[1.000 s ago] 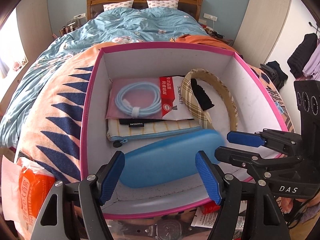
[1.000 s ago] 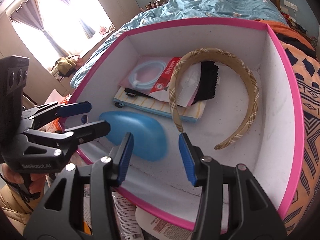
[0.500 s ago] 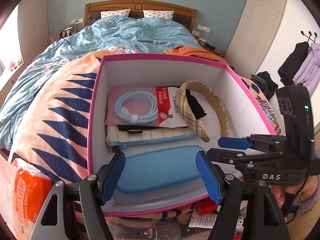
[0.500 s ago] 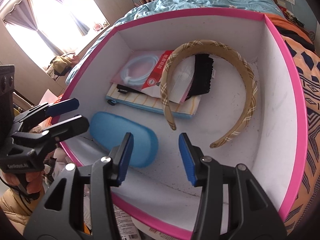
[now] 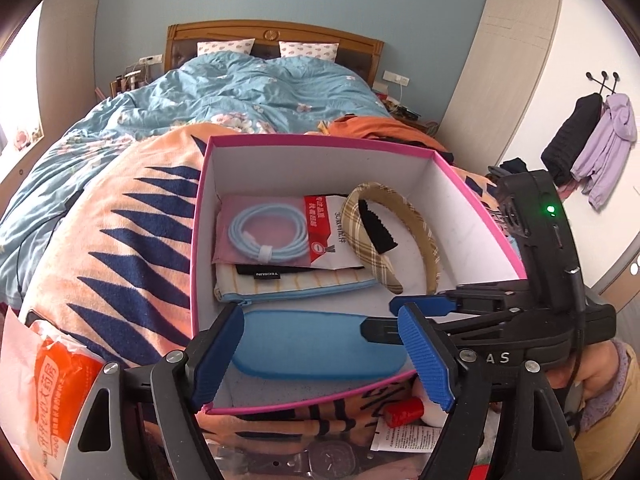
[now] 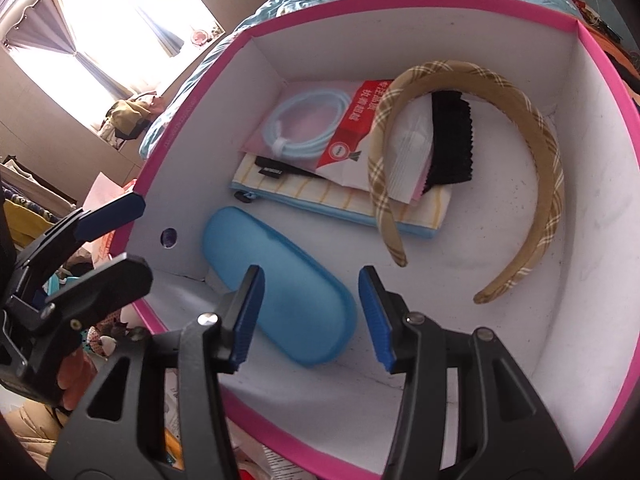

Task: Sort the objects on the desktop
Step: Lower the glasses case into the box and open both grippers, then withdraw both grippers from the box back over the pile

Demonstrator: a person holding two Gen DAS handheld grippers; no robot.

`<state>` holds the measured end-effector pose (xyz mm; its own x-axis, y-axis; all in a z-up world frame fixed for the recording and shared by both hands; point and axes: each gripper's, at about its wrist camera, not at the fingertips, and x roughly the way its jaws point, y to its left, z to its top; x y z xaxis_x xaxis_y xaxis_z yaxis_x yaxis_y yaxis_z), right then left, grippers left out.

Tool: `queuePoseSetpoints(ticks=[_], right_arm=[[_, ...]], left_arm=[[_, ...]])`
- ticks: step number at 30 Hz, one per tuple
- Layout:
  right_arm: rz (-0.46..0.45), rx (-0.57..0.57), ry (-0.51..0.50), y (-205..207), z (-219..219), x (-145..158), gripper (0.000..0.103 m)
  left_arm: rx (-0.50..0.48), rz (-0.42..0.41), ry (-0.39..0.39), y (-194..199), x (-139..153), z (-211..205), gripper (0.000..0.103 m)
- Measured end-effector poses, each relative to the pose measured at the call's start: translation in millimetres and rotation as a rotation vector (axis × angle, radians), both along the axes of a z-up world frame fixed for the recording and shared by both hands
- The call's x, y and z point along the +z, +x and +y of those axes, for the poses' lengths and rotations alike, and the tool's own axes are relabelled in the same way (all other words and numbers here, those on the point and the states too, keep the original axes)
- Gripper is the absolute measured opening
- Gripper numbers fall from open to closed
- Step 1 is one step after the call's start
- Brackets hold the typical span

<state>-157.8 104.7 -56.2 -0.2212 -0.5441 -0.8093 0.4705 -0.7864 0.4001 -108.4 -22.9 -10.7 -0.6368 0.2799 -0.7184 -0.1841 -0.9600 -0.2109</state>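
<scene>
Left wrist view showed the pink-rimmed box (image 5: 320, 142) on the bed, with an orange packet (image 5: 60, 392) outside it at far left. Inside, left to right at the back: a bagged blue cable (image 5: 266, 236) on a striped pouch (image 5: 296, 286), then a plaid headband (image 5: 394, 232) over a black cloth (image 5: 376, 230). Along the near wall lay the blue glasses case (image 5: 320, 346), flat on the box floor. The left gripper (image 5: 320, 356) hung above that case with its jaws spread and empty; they had just been opening wider, nothing between the pads. At right the right gripper (image 5: 416, 312) reached in over the rim, its jaws parted too and holding nothing.

Right wrist view gave the same order: left gripper (image 6: 108, 236) at the box edge, case (image 6: 280, 284) below the right gripper (image 6: 312, 316), headband (image 6: 472, 172) farther right.

The case looked rigid, light and smooth, probably slippery on its rounded lid. It seemed settled, so the sorting likely turned to loose things below the box, such as the red tube (image 5: 404, 410) and the watch (image 5: 334, 458). If moved, the case would best be pinched across its narrow middle.
</scene>
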Motion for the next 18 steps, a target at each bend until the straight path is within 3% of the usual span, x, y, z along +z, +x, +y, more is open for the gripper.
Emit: queuePoseSetpoints(ticks=[10,14,18], right_arm=[[0.058,-0.041,-0.079,14.8,19.4,16.5,0.051],[0.165,-0.051,-0.059,34.7,28.9,33.7,0.059],[0.255,-0.074,-0.058,60.0,38.8,48.6,0.066]], left_arm=[[0.030,0.070,-0.023,19.3,8.6,8.9,0.089],[0.070,0.121,-0.030,32.0,13.9,10.2,0.103],[0.097,0.159,-0.063,44.1,20.6,13.4,0.103]])
